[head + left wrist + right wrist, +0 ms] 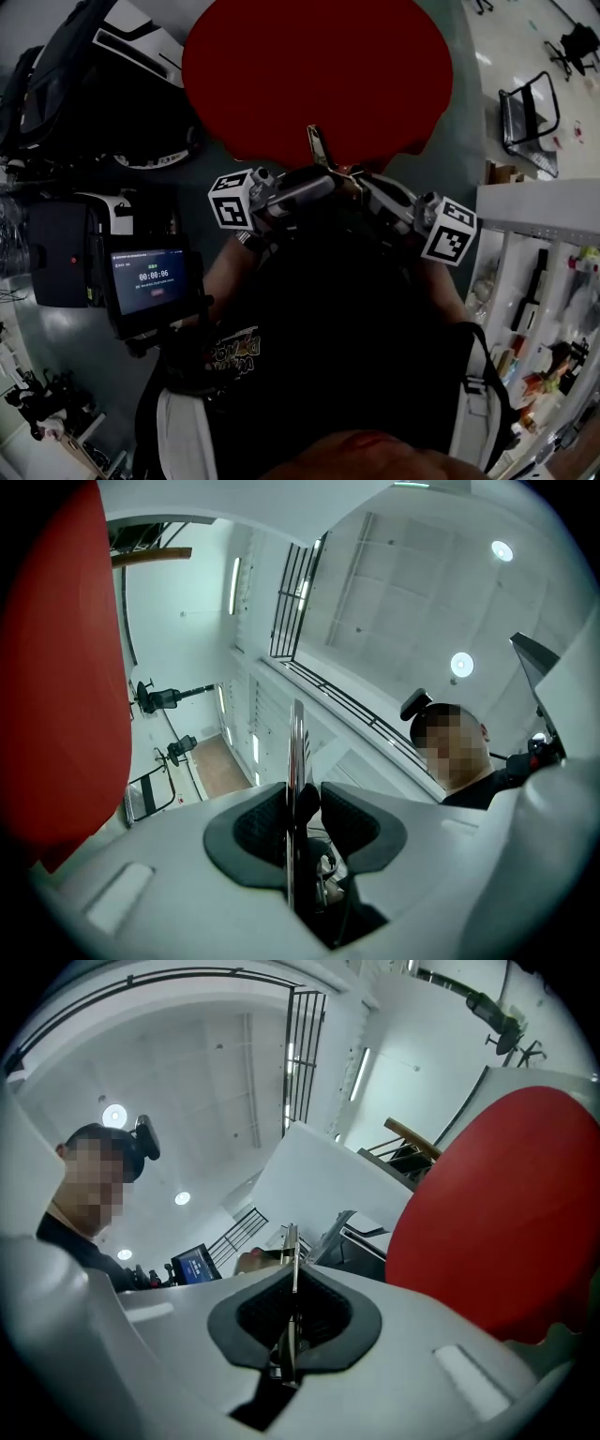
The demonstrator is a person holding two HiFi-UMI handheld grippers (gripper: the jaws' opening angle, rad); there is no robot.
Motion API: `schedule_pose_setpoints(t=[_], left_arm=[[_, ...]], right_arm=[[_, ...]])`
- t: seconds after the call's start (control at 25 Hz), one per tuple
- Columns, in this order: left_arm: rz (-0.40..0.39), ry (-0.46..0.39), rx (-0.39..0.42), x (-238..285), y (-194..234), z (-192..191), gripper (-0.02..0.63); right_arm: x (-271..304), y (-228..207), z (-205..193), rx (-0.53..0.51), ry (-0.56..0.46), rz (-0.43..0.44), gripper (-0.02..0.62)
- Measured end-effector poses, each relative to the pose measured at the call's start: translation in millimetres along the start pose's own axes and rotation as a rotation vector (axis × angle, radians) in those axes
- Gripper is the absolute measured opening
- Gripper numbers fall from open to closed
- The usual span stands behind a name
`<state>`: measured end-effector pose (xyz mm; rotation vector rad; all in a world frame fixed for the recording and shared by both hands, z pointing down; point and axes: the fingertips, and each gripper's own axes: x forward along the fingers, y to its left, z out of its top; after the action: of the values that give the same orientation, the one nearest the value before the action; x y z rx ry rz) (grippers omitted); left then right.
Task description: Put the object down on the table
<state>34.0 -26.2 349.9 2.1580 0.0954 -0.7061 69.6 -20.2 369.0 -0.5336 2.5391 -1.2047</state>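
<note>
A thin, flat metal strip sticks up where my two grippers meet, close to my chest. My left gripper comes in from the left and my right gripper from the right. In the left gripper view the strip stands edge-on between the dark pads, and the left gripper is shut on it. In the right gripper view the right gripper is also shut on the strip. A large round red surface, seemingly the table top, lies just beyond both grippers.
A small screen showing a timer is mounted at my left. White shelves with several small items stand at the right. A black wire chair is at the far right, and dark bags are at the far left.
</note>
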Motion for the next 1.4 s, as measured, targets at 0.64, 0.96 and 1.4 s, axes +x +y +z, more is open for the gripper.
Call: schedule_pose_setpoints(t=[0.64, 0.96, 1.4], left_arm=[[0.972, 0.310, 0.256, -81, 128, -118, 0.118], [1.073, 0.161, 0.087, -179, 129, -78, 0.112], [0.988, 0.074, 0.117, -260, 152, 31, 0.107]], right_arm=[[-113, -111, 46, -0.093, -0.020, -0.320, 0.005], [-43, -175, 66, -0.098, -0.057, -0.477, 0.005], [76, -302, 81, -0.157, -0.013, -0.710, 0.005]])
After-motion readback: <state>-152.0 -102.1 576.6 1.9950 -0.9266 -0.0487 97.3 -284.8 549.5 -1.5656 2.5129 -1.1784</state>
